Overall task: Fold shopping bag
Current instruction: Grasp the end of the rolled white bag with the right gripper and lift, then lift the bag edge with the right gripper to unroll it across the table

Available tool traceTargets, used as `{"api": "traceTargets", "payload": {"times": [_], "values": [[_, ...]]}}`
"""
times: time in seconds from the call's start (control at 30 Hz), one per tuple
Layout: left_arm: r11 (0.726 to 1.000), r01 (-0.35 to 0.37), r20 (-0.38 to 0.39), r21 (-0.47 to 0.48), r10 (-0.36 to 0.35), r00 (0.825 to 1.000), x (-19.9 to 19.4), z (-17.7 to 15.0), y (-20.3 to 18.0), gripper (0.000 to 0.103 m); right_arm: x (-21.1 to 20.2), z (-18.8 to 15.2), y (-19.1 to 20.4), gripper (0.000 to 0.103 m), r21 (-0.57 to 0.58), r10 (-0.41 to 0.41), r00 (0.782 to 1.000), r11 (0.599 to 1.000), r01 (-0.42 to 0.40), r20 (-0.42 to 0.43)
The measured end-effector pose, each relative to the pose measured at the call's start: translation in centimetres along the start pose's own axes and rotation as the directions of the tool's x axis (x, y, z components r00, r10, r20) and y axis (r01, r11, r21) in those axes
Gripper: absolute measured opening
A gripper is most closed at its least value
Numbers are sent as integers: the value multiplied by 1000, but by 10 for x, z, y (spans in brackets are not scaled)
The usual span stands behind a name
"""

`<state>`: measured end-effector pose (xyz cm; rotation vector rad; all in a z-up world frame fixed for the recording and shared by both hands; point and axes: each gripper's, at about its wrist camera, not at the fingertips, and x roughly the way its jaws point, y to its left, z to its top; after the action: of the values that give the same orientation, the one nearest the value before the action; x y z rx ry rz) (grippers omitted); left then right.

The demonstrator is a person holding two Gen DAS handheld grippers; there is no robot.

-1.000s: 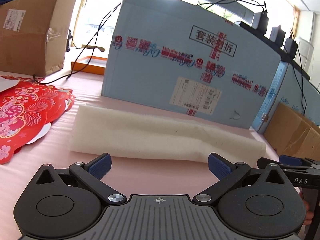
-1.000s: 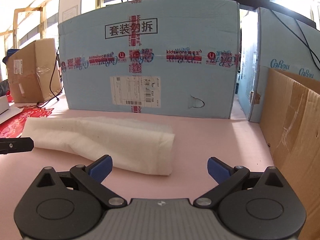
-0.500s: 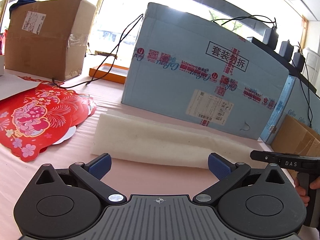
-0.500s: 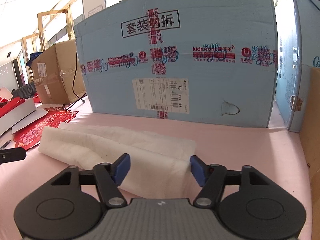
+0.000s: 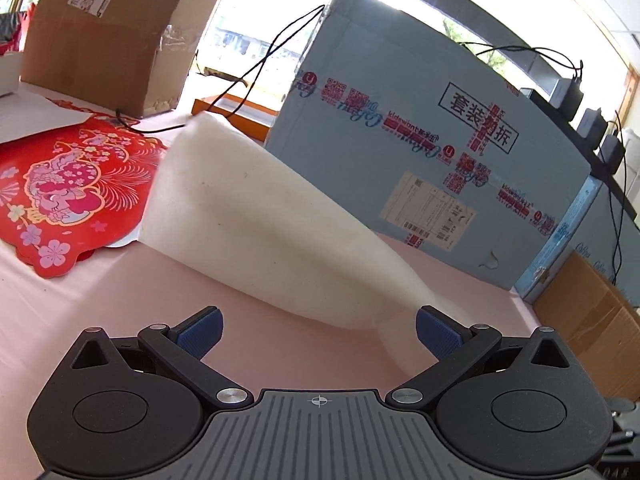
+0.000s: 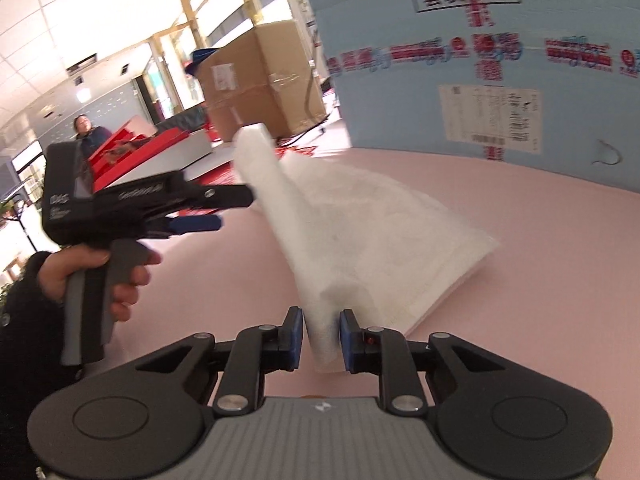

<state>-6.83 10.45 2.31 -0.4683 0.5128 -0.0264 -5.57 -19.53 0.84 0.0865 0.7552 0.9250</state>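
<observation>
The white shopping bag, folded into a long strip, lies partly on the pink table. One end of the bag is raised off the table and twisted. My right gripper has that end between its blue pads, and its jaws are closing on it. My left gripper is open with nothing between its fingers, just in front of the bag's near edge. In the right wrist view the left gripper hovers at the left of the raised fabric, held by a hand.
A large blue carton stands right behind the bag. A brown box and a red paper decoration are at the left, and a brown carton is at the right. Black cables run over the cartons. A person is far back.
My right gripper closed on the bag's right end, lifted it and swung left. The bag went from lying flat to half raised. The left gripper stayed open and shifted a little.
</observation>
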Motion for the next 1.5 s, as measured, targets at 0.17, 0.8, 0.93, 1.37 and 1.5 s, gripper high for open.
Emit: {"api": "traceTargets", "payload": {"times": [0.17, 0.8, 0.93, 1.37, 1.5], "values": [[996, 18, 40, -87, -15, 999, -14, -1, 5, 103, 4, -3, 29, 26, -36, 153, 987, 987, -155, -52], [974, 24, 2, -224, -24, 1000, 6, 23, -8, 103, -61, 18, -13, 83, 14, 62, 973, 998, -67, 221], [970, -23, -36, -243, 14, 999, 9, 12, -5, 103, -42, 31, -61, 83, 146, -142, 975, 982, 117, 173], [976, -23, -30, -216, 16, 999, 5, -17, -2, 102, 17, 21, -35, 10, 23, -82, 996, 996, 82, 15], [986, -13, -38, -165, 7, 999, 10, -16, -7, 93, -11, 17, -24, 9, 43, -25, 997, 999, 21, 80]]}}
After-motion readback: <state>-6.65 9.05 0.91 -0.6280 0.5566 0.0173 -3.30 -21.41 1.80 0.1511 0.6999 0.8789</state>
